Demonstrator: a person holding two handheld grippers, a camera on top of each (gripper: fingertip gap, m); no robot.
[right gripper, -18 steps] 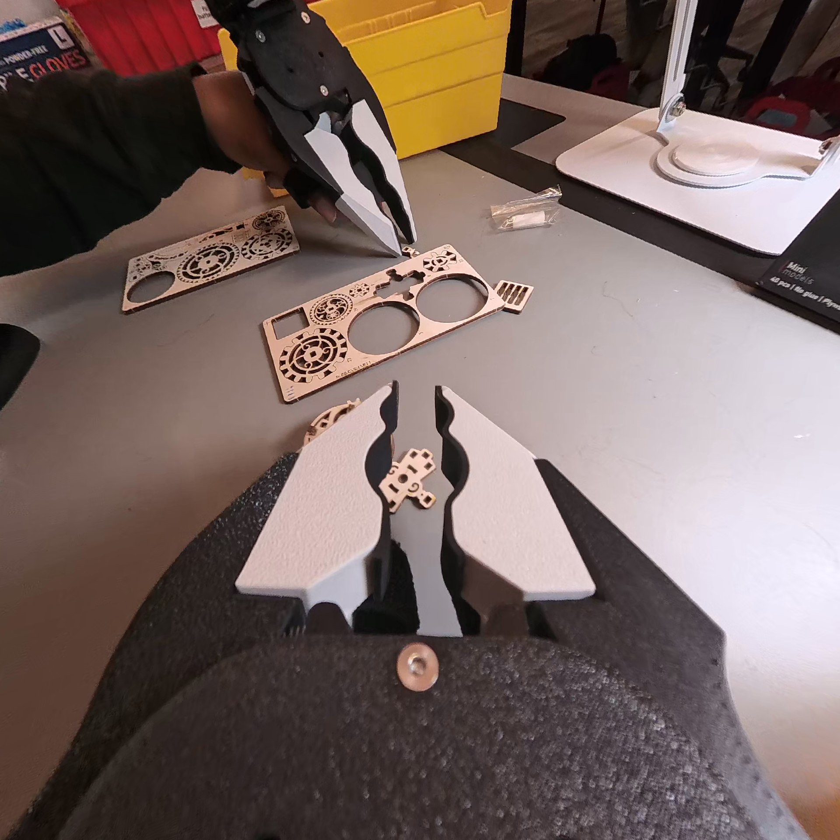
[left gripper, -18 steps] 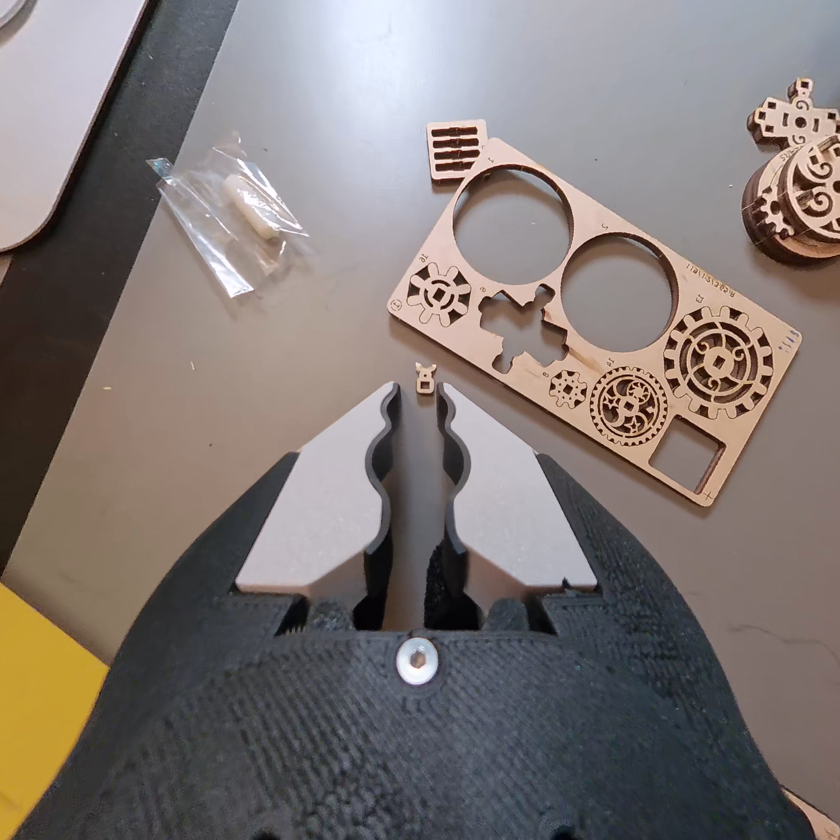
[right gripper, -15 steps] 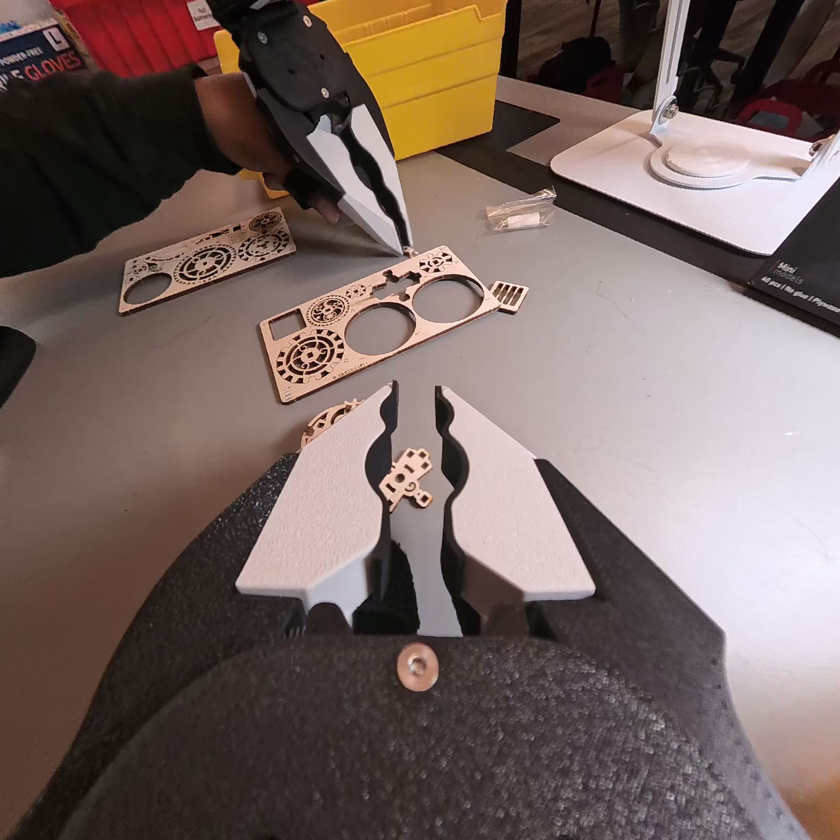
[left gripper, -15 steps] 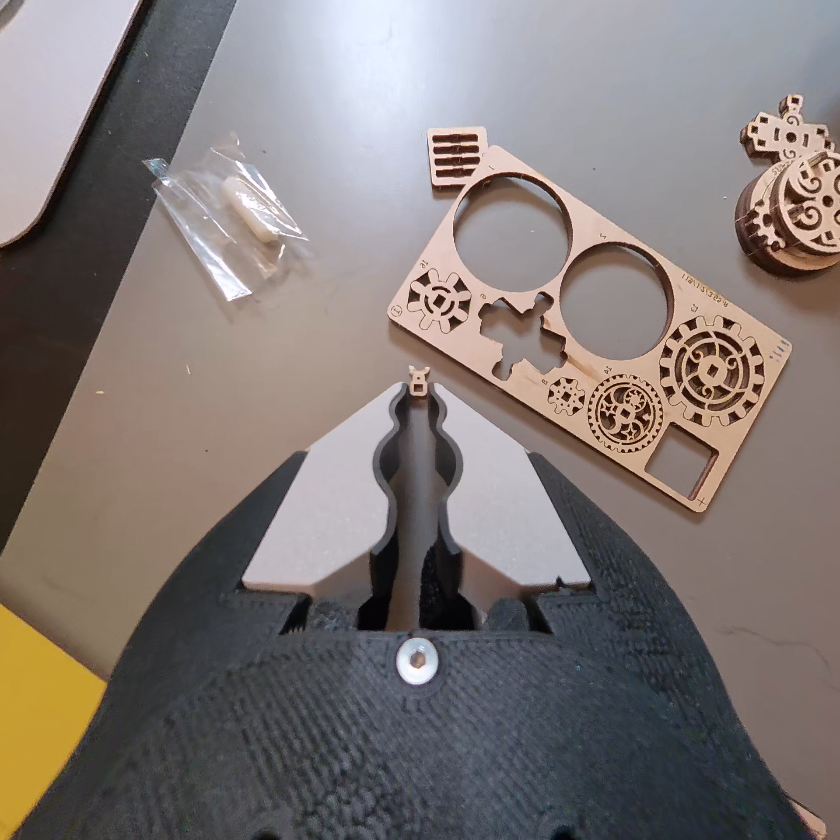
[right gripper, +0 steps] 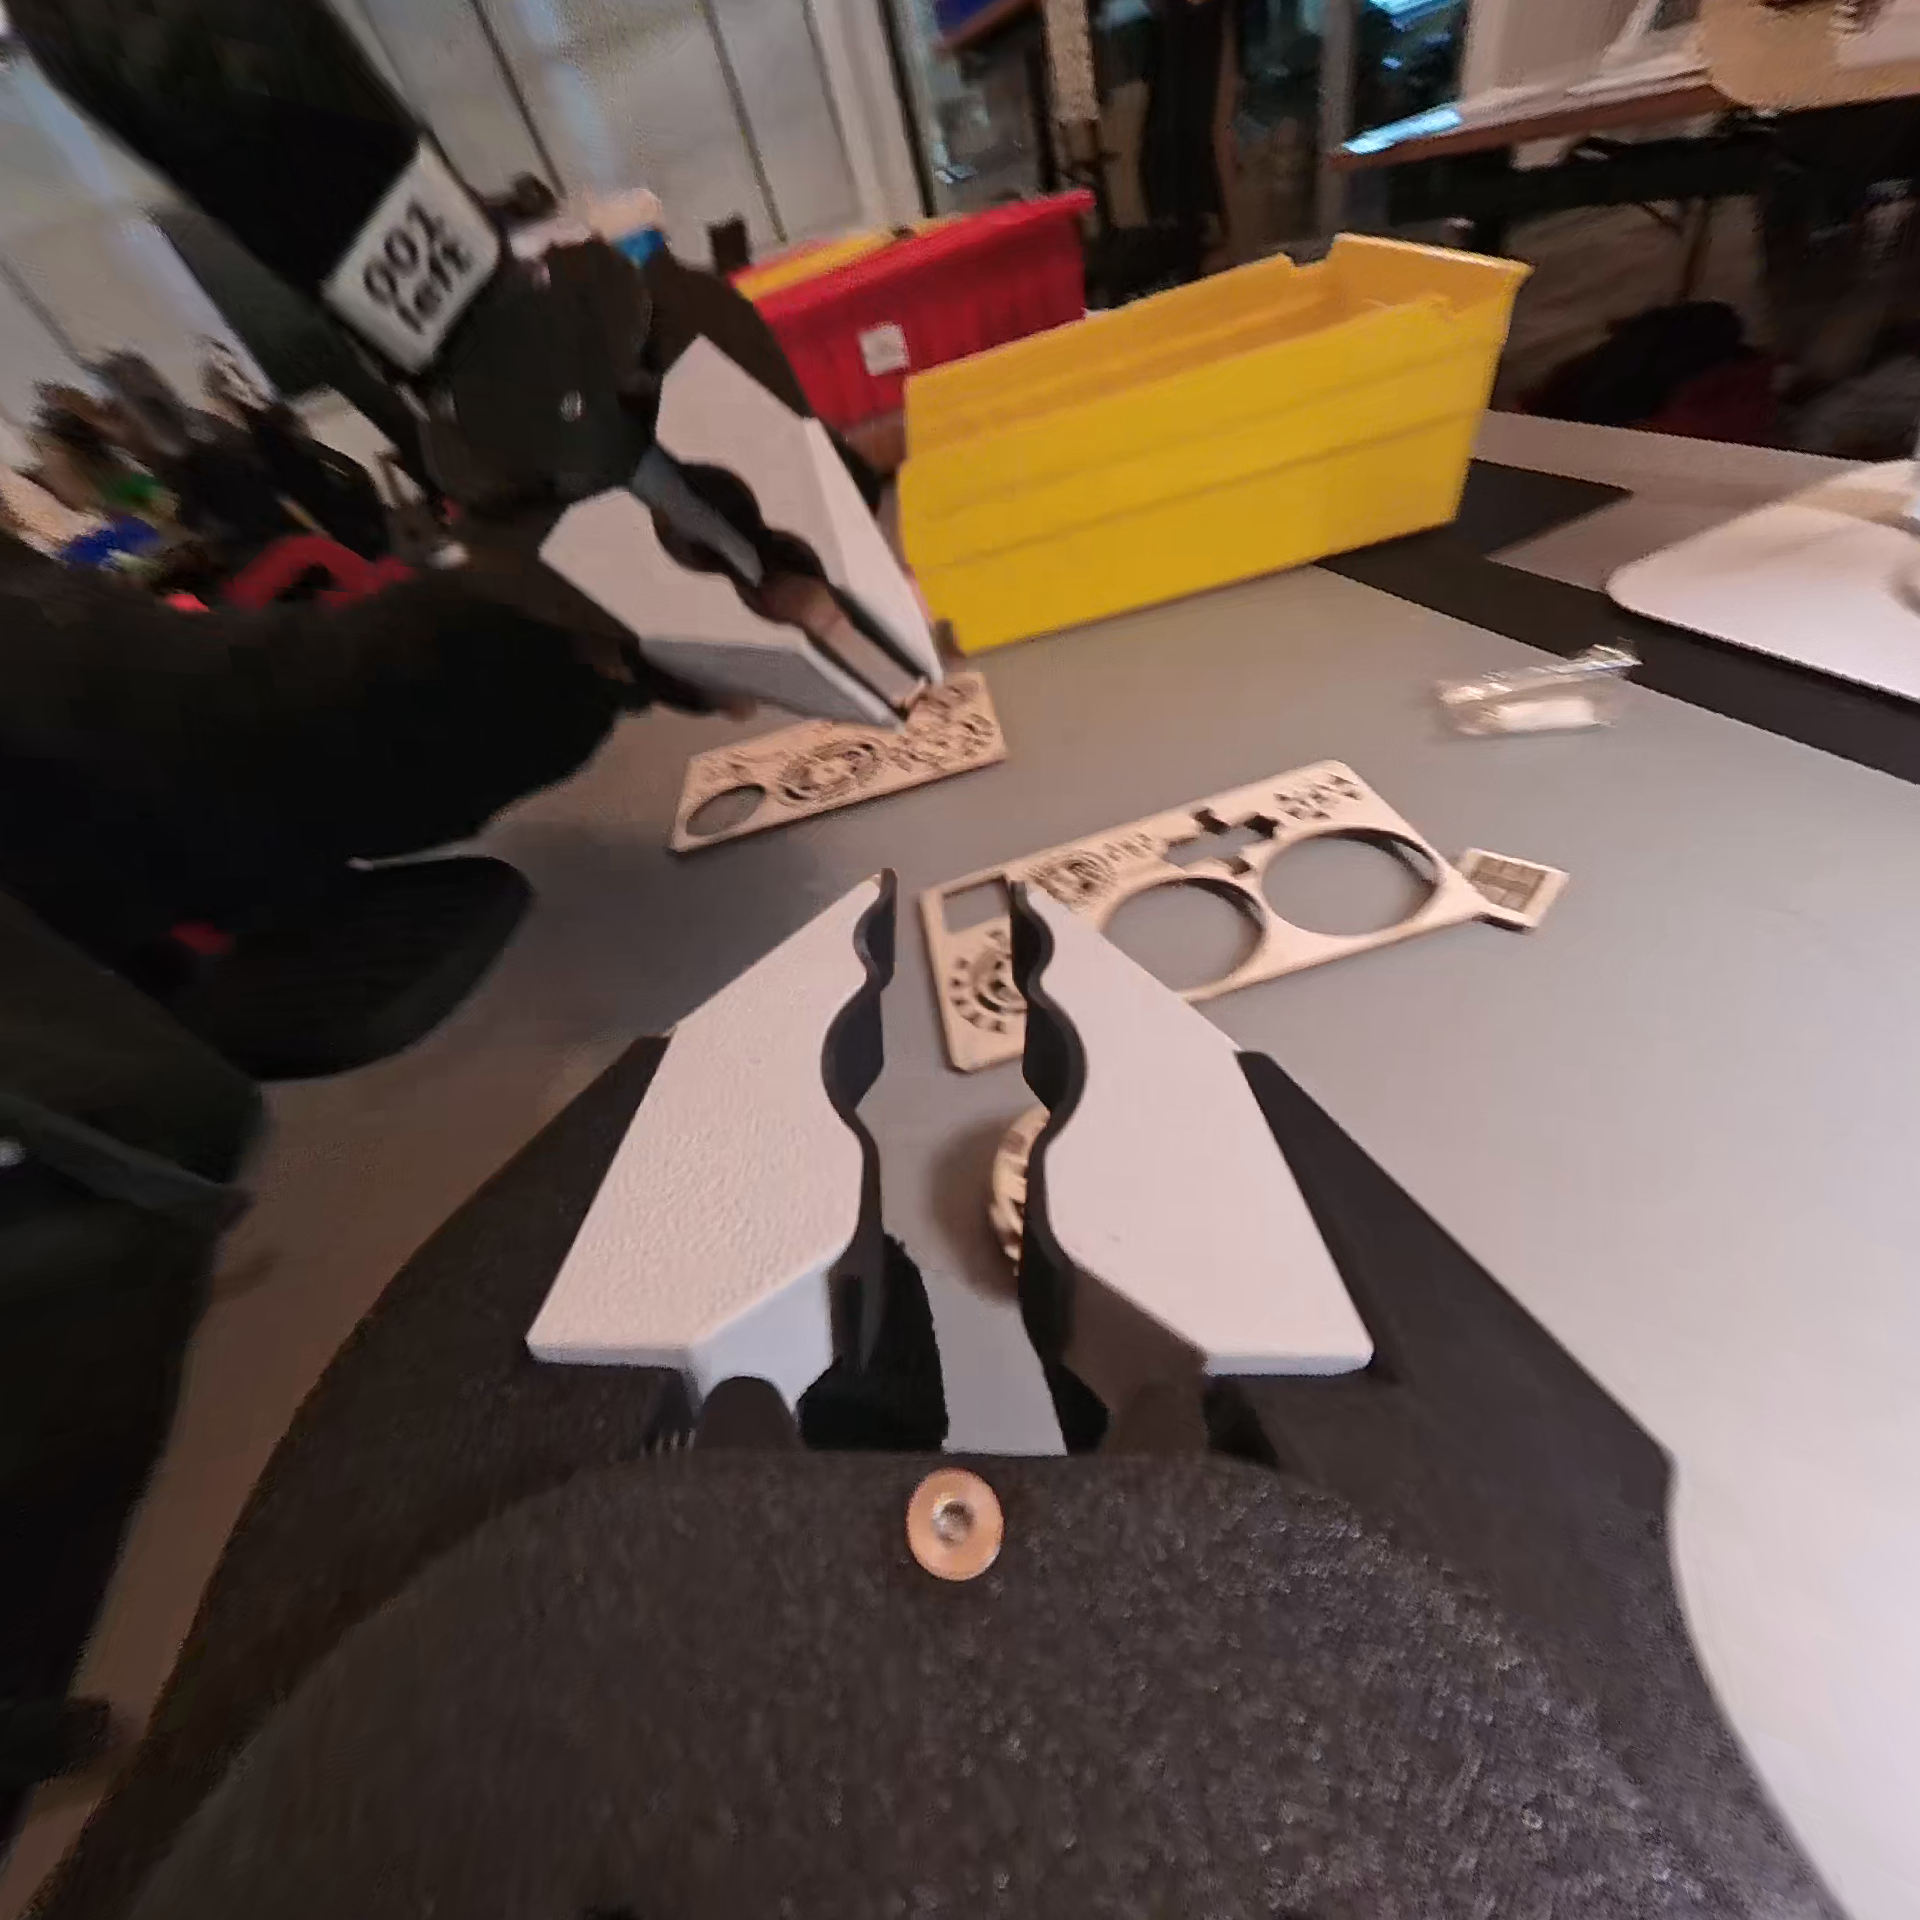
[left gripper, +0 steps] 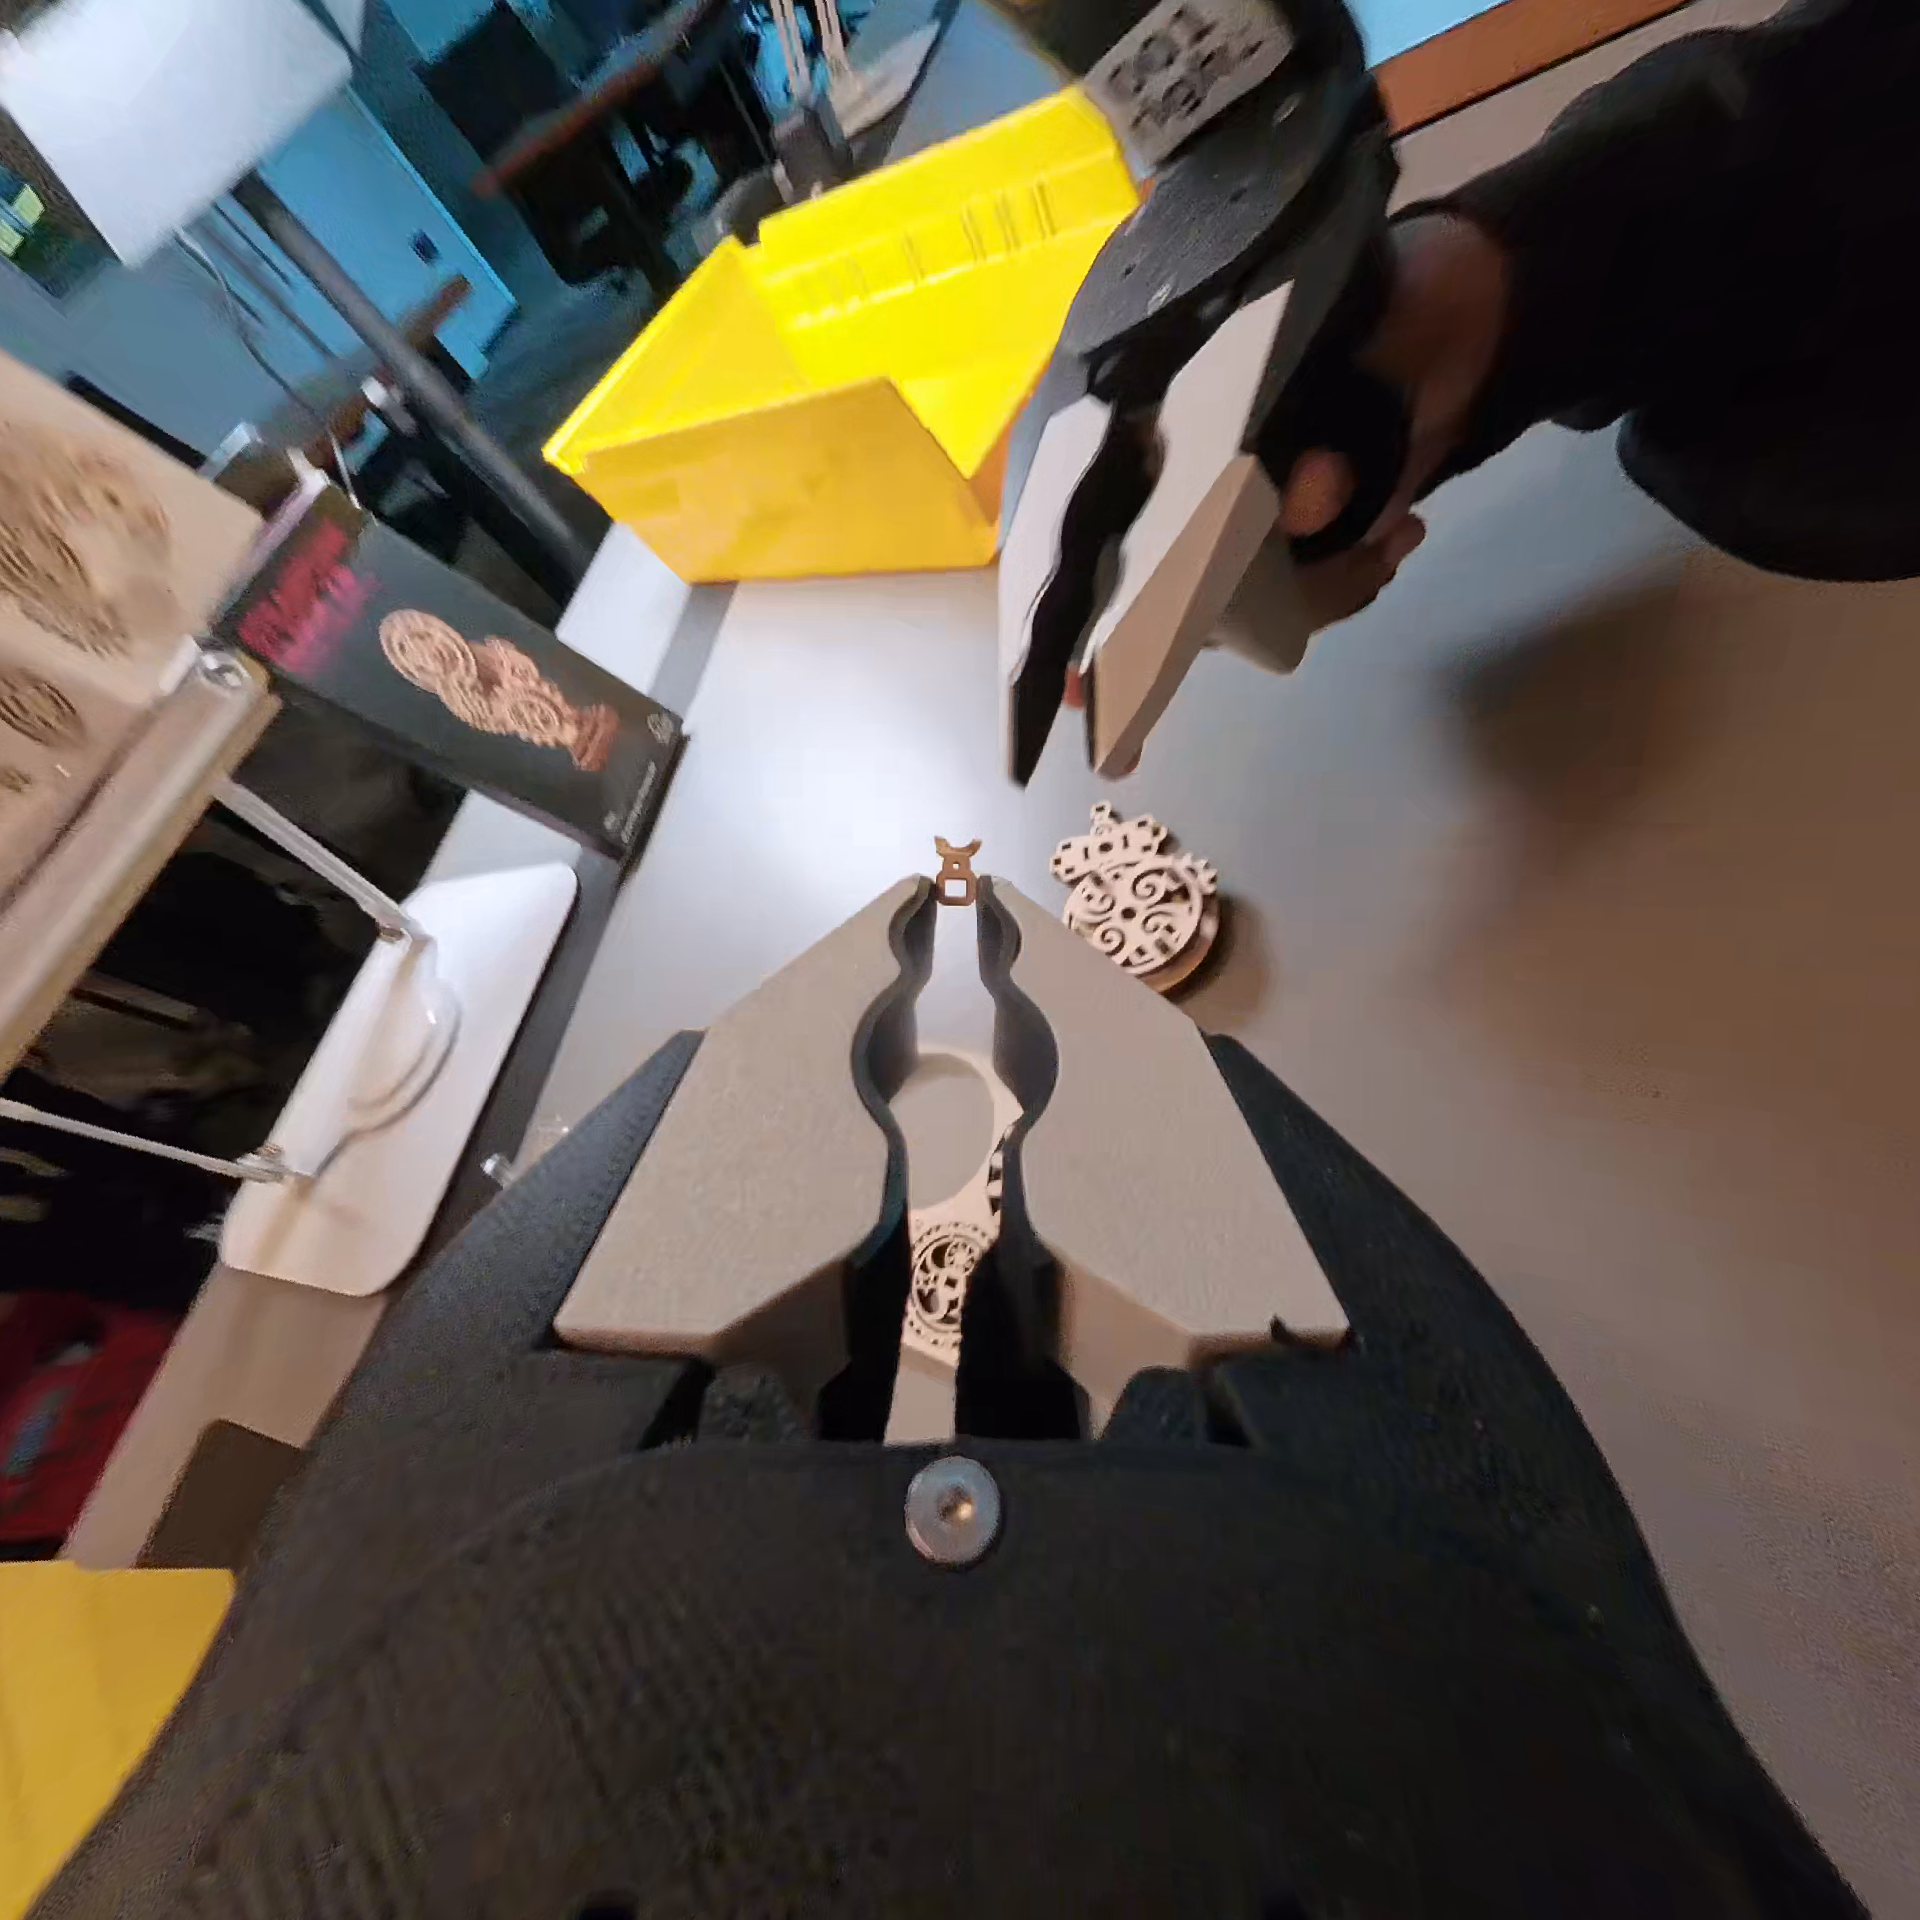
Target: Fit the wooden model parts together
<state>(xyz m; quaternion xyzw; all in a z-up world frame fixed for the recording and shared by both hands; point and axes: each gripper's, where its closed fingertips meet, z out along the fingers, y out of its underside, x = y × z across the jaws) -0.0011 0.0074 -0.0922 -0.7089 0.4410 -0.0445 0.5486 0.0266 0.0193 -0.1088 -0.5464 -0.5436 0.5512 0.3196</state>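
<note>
- Left gripper [left gripper: 957, 891] nearly closed, its tips pinching a tiny wooden clip piece [left gripper: 957, 871] by the square lower end; piece is lifted clear of the grey tabletop [left gripper: 1558, 1039]
- Clip piece stands upright in the pinch: long axis in line with the fingers, two-horned end pointing away from the gripper, out past the tips
- Part-built gear model [left gripper: 1138, 916], a round stack with a cross-shaped fretwork plate on top, lies flat on the tabletop just right of the left tips, towards the far edge where the yellow bin [left gripper: 831, 416] sits
- Right gripper [right gripper: 945, 904] holds nothing, fingers parted by a moderate gap; hangs over the gear model, slightly beyond it in the left wrist view
- In the right wrist view the model [right gripper: 1013, 1174] shows only as a sliver between the right fingers, low in the gap; contact cannot be told
- Key relation: the model lies to the right of and below the held piece, near it but apart; judged, the left gripper must swing right and tip down for the horned end to meet the model
- Both grippers are near the model; right one looks placed to steady it
- Two punched wooden sheets [right gripper: 1195, 914] [right gripper: 842, 769] lie flat mid-table
- Small plastic bag [right gripper: 1527, 707] near the table's right edge, untouched
- Risk, judged: piece is small and held only at its very end, so it could twist on contact
</note>
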